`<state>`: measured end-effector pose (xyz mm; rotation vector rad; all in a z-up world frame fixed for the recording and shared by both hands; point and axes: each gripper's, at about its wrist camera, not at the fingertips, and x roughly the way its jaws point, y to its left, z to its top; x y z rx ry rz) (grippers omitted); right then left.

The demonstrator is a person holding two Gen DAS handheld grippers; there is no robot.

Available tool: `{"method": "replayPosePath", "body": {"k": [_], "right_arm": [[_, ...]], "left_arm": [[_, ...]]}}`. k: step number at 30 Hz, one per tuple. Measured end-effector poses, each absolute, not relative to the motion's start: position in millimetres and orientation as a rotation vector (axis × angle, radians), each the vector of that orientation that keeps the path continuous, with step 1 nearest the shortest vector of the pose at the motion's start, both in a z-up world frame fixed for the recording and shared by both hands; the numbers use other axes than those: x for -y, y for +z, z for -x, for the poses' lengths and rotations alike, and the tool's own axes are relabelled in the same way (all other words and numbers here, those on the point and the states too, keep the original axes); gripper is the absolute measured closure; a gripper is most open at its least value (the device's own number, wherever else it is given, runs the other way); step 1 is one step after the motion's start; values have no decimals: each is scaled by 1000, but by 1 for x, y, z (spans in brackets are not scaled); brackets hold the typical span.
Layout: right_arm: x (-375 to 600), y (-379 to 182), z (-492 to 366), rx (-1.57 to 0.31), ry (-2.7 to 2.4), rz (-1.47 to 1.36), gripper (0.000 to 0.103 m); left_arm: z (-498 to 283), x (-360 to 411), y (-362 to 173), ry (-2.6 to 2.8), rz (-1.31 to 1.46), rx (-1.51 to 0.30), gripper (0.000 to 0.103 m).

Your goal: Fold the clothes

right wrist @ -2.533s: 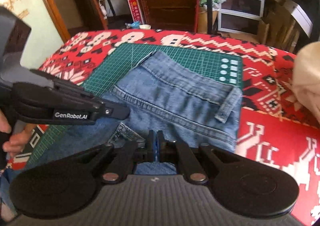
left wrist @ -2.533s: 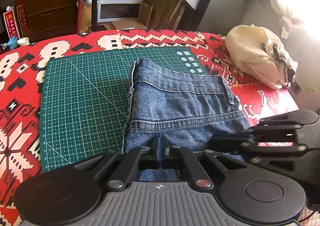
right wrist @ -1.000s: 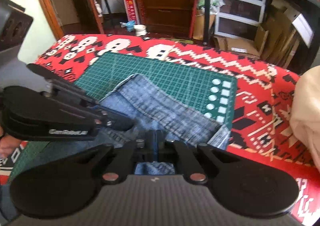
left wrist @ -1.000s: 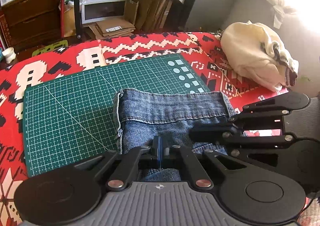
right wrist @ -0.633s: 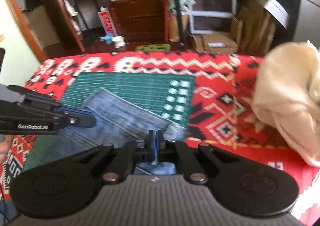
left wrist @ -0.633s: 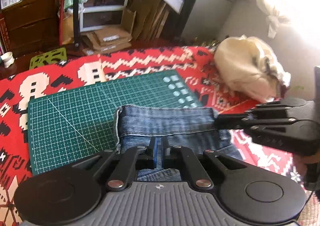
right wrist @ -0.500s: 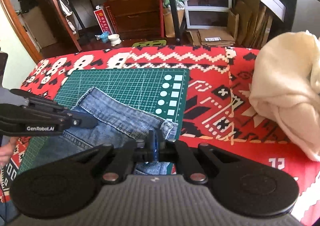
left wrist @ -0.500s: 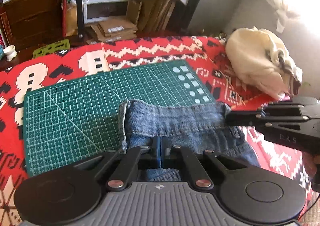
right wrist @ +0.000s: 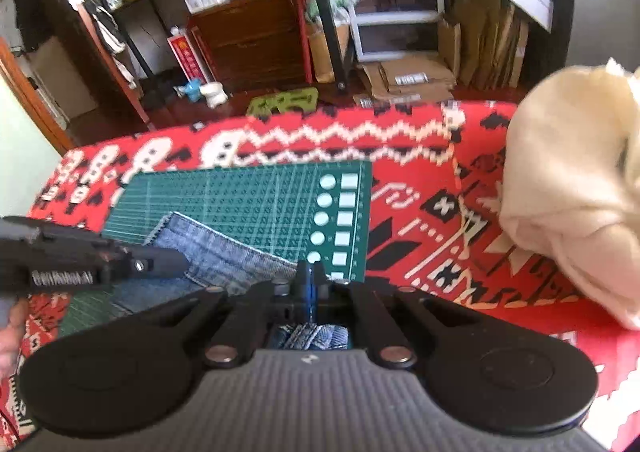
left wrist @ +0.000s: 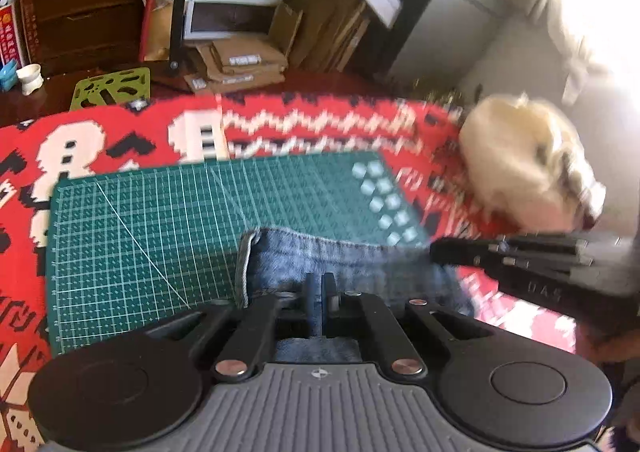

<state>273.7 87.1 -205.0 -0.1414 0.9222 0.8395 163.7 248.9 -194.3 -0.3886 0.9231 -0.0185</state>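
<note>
left gripper point(left wrist: 319, 286) pinching jeans point(left wrist: 344, 260) | right gripper point(right wrist: 309, 278) pinching jeans | on green mat point(left wrist: 160, 220)

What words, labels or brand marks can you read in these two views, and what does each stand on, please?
"GenRobot.AI": side of the left gripper, blurred, in the right wrist view.
"DAS": side of the right gripper, faint, in the left wrist view.
Red sign, box labels and mat grid numbers: too small or blurred.

Both rigs are looking identical: left gripper point(left wrist: 319, 288) and right gripper point(right wrist: 309, 279) are sporting black linkage arms, silver screws, ribbed grey bodies and blue pads.
</note>
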Motion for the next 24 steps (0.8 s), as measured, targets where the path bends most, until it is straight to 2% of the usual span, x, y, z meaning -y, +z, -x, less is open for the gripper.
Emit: {"method": "replayPosePath", "body": {"k": [6,17,24], "right_arm": [[-48,-188,-242,-924,898,148,96],[3,-212,-151,-1003,959,216,96],[40,-224,-121,-1032,927,212,96]], "left_arm": [[-114,-253,-173,-71,394,-917,99],[-22,-226,-216,-66,364,-1034,99],[21,-224,-225,-30,357,-1037,100]]}}
